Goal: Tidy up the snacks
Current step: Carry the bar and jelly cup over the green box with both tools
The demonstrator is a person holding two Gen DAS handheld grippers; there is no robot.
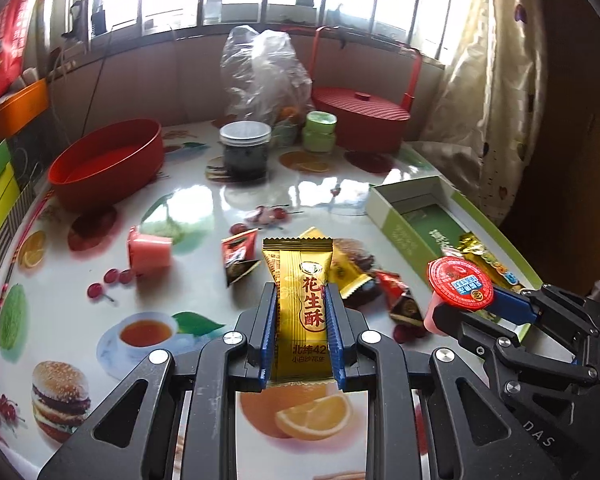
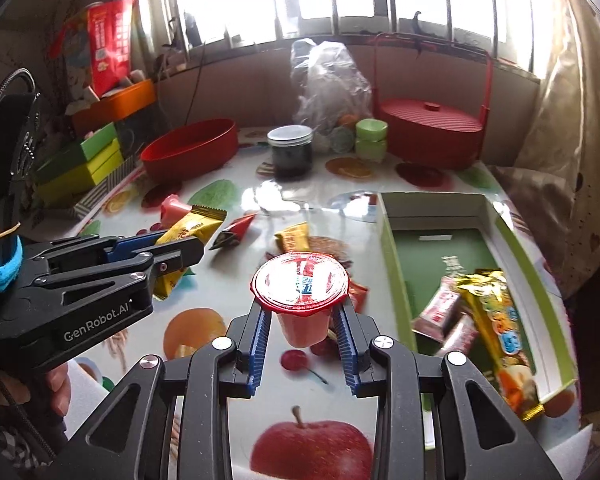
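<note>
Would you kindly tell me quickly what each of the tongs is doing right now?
Left tongs: closed on the gold peanut-candy packet.
Right tongs: closed on the red-lidded jelly cup.

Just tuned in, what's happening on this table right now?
A person is sorting snacks with two handheld grippers. The left gripper is clamped on a gold peanut candy bar, the right gripper on a pink jelly cup, both held above the table. The green box already holds a few snacks; others lie loose on the tablecloth.

Both grippers, left (image 1: 300, 300) and right (image 2: 300, 320), angle downward, jaws clamped.
</note>
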